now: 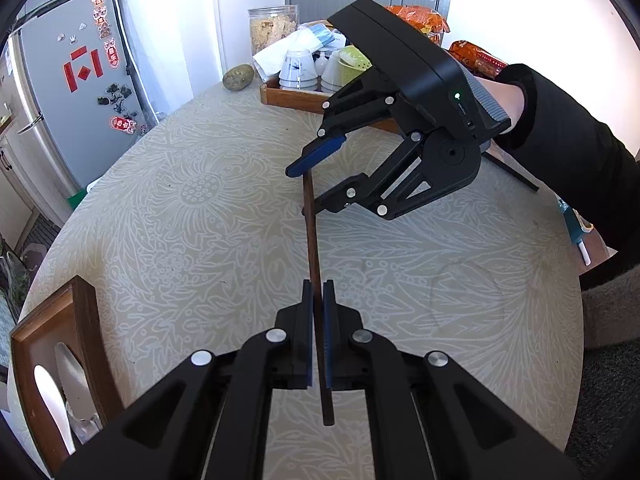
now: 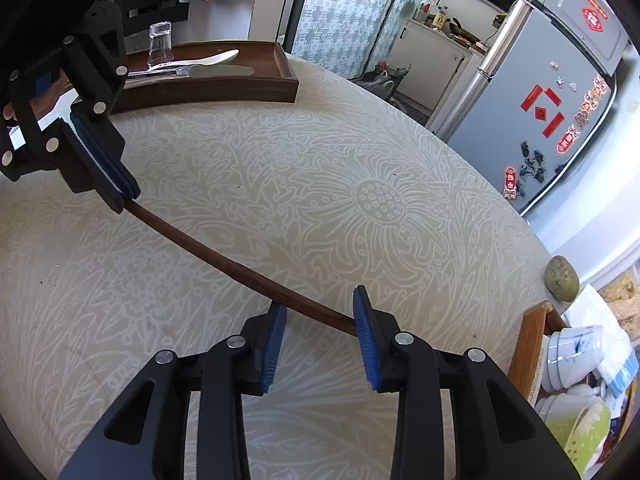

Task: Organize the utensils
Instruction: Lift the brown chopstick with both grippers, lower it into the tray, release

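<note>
A dark wooden chopstick (image 1: 314, 248) hangs above the patterned table, and my left gripper (image 1: 318, 292) is shut on its near part. Its far end lies between the jaws of my right gripper (image 1: 303, 191), which stand apart. In the right wrist view the chopstick (image 2: 224, 256) runs from the left gripper (image 2: 128, 192) to the right gripper (image 2: 320, 304); its tip rests by the right pad (image 2: 366, 344) while the other pad stands clear of it. A dark wooden tray (image 1: 86, 320) at the left holds a white spoon (image 1: 50, 400) and a knife (image 1: 74, 368).
A lighter wooden tray (image 1: 288, 98) with upturned cups stands at the table's far side, with a potato (image 1: 239, 77), a clear jar (image 1: 273, 30) and snack bags (image 1: 416, 16) around it. A glass (image 2: 160, 44) stands upside down in the dark tray (image 2: 208, 90). A grey fridge (image 1: 80, 92) is beyond the table.
</note>
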The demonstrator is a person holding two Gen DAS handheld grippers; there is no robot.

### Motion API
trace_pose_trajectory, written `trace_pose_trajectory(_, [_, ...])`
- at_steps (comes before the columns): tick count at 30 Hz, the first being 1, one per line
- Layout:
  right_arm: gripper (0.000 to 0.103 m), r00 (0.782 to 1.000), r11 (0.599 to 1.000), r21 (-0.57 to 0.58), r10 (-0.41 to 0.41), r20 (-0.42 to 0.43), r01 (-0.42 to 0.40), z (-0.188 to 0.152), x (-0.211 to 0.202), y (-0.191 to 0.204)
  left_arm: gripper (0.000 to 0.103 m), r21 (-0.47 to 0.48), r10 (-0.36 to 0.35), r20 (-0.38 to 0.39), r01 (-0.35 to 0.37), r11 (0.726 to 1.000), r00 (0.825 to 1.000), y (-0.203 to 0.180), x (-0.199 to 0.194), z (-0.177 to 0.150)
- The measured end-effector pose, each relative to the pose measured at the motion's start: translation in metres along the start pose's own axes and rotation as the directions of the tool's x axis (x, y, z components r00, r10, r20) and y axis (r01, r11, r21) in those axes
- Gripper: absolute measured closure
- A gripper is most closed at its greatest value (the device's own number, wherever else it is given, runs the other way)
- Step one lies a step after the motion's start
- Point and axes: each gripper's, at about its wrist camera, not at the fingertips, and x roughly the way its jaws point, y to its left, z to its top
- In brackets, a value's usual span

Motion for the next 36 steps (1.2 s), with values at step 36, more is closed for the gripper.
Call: trace_pose_trajectory(36, [0.068,0.995,0.935,-0.352,0.071,0.075,-0.04,0.24,0.061,0.153,0.098,-0.295,0.282,0.021,-0.263,0.918,0.959,0.093,-0.164,-0.169])
